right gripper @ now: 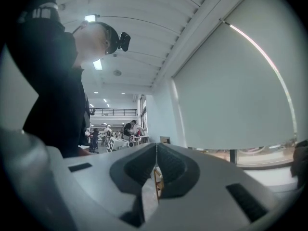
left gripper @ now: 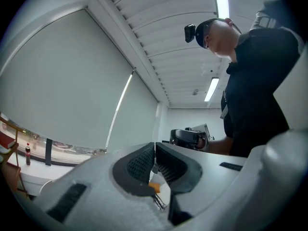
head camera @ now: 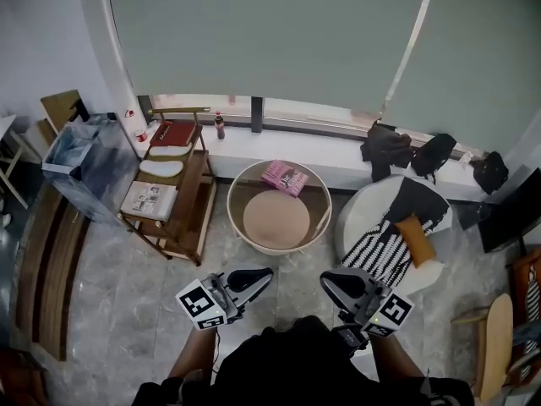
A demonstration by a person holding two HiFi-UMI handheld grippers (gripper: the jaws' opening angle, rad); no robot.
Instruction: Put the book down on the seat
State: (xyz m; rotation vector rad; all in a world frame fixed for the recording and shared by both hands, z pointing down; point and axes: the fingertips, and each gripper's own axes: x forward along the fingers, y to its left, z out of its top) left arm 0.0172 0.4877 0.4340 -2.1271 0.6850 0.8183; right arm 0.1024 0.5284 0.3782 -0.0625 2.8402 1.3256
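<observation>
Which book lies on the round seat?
The pink book, at the back of the round beige seat; the dark red book and white book lie on the wooden rack.

The person wore a black short-sleeved top (left gripper: 255,81) and a dark cap (left gripper: 211,24) with a small black camera (left gripper: 191,32) at its front. The left gripper (head camera: 264,273) and the right gripper (head camera: 328,283) each had a white moulded body, black ribbed pads (left gripper: 139,163) and a cube (head camera: 201,303) printed with black-and-white square markers. A small orange part (left gripper: 154,187) and a coiled spring (left gripper: 160,203) showed behind the left pads.

A pink book (head camera: 285,178) lies, seemingly flat, on the round seat (head camera: 275,222).
</observation>
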